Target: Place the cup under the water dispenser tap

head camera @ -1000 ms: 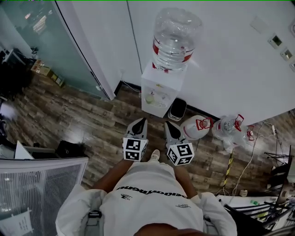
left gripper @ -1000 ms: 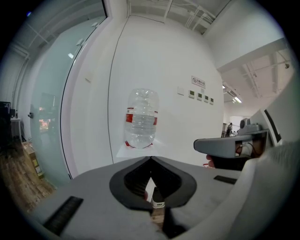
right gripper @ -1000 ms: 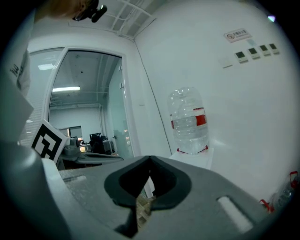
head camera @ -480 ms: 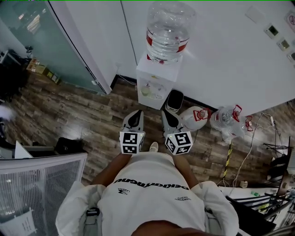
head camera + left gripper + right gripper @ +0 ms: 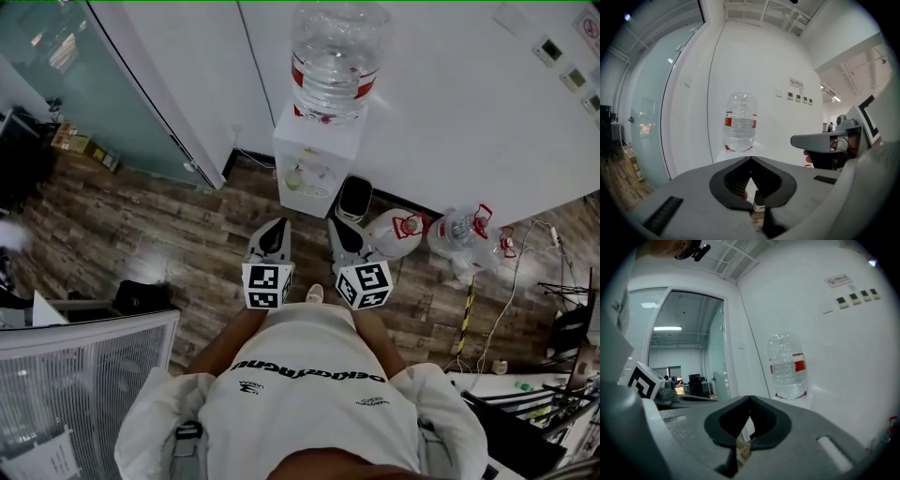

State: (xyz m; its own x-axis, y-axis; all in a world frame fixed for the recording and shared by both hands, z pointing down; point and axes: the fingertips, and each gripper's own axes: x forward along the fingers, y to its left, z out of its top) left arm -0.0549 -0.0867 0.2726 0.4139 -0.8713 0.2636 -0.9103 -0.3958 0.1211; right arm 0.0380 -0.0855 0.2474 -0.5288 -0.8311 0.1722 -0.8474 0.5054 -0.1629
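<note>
One white water dispenser (image 5: 317, 155) stands against the wall, with a large clear bottle (image 5: 333, 52) on top. Left tongs (image 5: 278, 225) and right tongs (image 5: 338, 226) are both closed and empty, aimed at it from well back. A small pale cup (image 5: 300, 180), blurry, sits in the tap recess.

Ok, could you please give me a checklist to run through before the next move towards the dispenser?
1. Cup held: not ok; left hand-held gripper and right hand-held gripper are both shut, empty.
2. Cup located: cannot tell; no view shows it plainly.
3. Water dispenser ahead of both: ok.
4. Bottle upright on it: ok.
5. Tap visible: cannot tell; too small.
</note>
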